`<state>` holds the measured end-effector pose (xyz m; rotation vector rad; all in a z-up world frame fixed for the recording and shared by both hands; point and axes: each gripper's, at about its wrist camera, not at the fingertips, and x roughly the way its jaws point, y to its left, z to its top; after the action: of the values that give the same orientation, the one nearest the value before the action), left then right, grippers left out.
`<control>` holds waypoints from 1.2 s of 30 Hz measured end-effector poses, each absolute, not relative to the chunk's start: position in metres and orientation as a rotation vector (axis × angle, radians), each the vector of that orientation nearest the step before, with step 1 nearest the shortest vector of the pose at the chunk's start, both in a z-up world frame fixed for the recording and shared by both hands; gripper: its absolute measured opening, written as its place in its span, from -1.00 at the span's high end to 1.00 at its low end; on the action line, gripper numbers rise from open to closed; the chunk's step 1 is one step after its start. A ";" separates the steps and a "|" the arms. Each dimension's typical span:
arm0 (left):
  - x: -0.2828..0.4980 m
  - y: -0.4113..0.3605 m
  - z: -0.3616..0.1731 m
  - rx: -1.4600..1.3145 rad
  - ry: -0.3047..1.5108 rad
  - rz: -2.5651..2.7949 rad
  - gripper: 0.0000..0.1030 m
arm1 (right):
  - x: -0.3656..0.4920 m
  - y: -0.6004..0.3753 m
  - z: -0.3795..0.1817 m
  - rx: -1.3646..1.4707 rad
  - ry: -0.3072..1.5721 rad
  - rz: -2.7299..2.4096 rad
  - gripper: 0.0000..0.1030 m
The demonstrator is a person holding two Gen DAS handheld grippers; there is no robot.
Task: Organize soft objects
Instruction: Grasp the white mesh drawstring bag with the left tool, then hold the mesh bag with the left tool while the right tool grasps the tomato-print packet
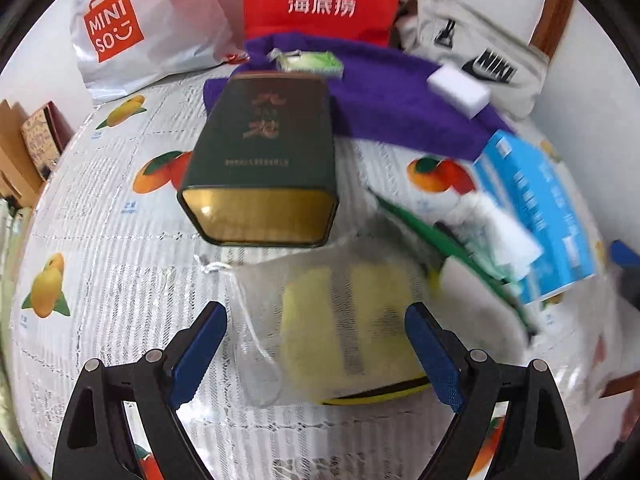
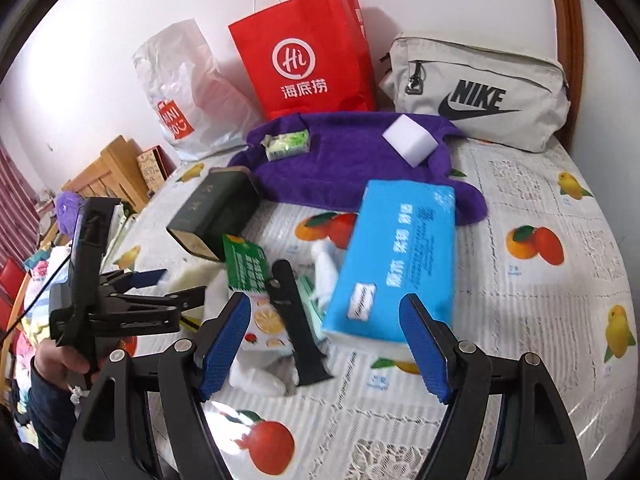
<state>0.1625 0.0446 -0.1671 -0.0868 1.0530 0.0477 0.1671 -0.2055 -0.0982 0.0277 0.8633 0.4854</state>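
Left tongs [image 1: 316,344]: spread wide, nothing gripped, above the sponge [image 1: 344,320] at 6 o'clock.
Right tongs [image 2: 324,340]: spread, nothing gripped.
Bench [image 2: 520,280]: fruit-print cloth.
Towel [image 2: 344,160]: 12 o'clock.
Wall [image 2: 100,20]: white, bags against it.

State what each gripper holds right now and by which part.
Nothing is held. The left gripper is open above the mesh bag with the yellow sponge; the right gripper is open near the blue tissue pack.

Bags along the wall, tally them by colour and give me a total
Red: 1, the paper bag
White: 1, the plastic bag
Grey: 1, the Nike pouch
Total: 3
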 end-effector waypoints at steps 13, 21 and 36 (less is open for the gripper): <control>0.144 0.062 -0.149 -0.117 0.958 -0.008 0.77 | 0.160 -0.199 -0.116 0.029 0.894 0.513 -0.48; 0.130 0.089 -0.130 -0.176 0.891 0.012 0.84 | 0.158 -0.191 -0.118 0.023 0.897 0.538 -0.48; 0.132 0.088 -0.147 -0.232 0.915 -0.047 0.84 | 0.149 -0.152 -0.128 -0.129 0.882 0.631 -0.16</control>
<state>0.1316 0.0881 -0.1474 -0.2316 0.9151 -0.0471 0.1486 -0.1522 -0.1280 -0.1289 0.8821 0.6311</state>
